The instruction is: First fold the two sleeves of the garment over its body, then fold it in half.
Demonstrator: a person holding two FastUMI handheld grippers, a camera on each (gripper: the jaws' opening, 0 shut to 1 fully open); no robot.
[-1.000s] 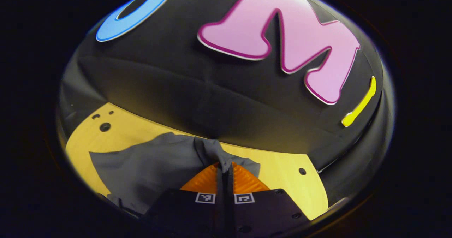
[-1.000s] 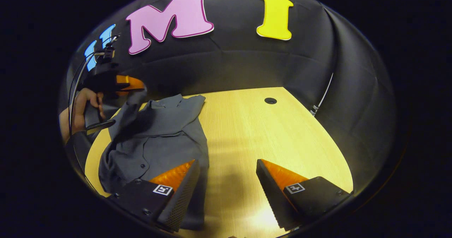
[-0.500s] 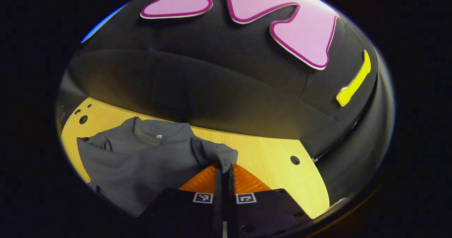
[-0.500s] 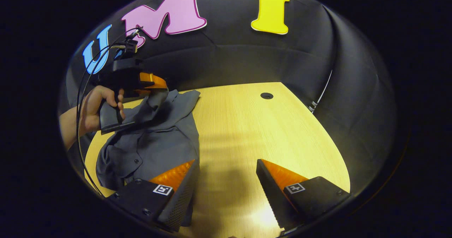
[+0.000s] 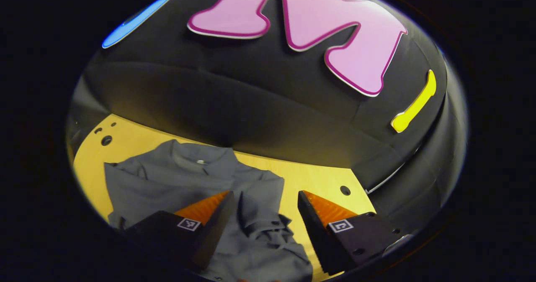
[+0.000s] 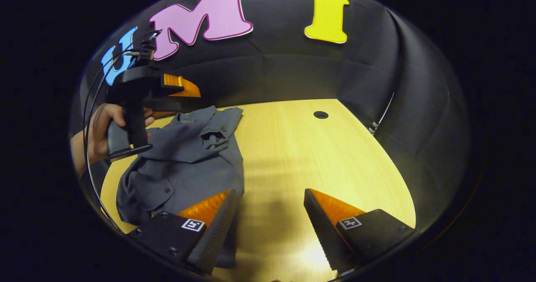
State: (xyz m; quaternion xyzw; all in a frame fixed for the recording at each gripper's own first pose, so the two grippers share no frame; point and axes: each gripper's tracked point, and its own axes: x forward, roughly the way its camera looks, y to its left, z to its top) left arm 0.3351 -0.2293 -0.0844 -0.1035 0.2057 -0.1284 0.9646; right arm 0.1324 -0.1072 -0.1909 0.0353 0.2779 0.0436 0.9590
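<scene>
The grey button-up shirt [image 6: 184, 165] lies crumpled on the pale wooden surface [image 6: 318, 156], toward its left side. Its collar points at the far wall, and its long axis runs from the collar back toward the person.

The left gripper [image 5: 264, 215] hovers just above the shirt with its fingers spread wide and nothing between them. A sleeve [image 5: 261, 225] lies bunched across the body directly under the gap.

In the right gripper view, the hand [image 6: 98, 131] holding the left gripper sits over the shirt's far left shoulder.

The right gripper [image 6: 270, 221] hangs near the shirt's hem with its fingers also wide apart and empty. Its left finger overlaps the cloth's near edge, while its right finger is over bare wood.

One sleeve looks folded over. If another remains, I cannot make it out in the rumpled cloth, though the right gripper sits nearer the shirt's right edge.
</scene>
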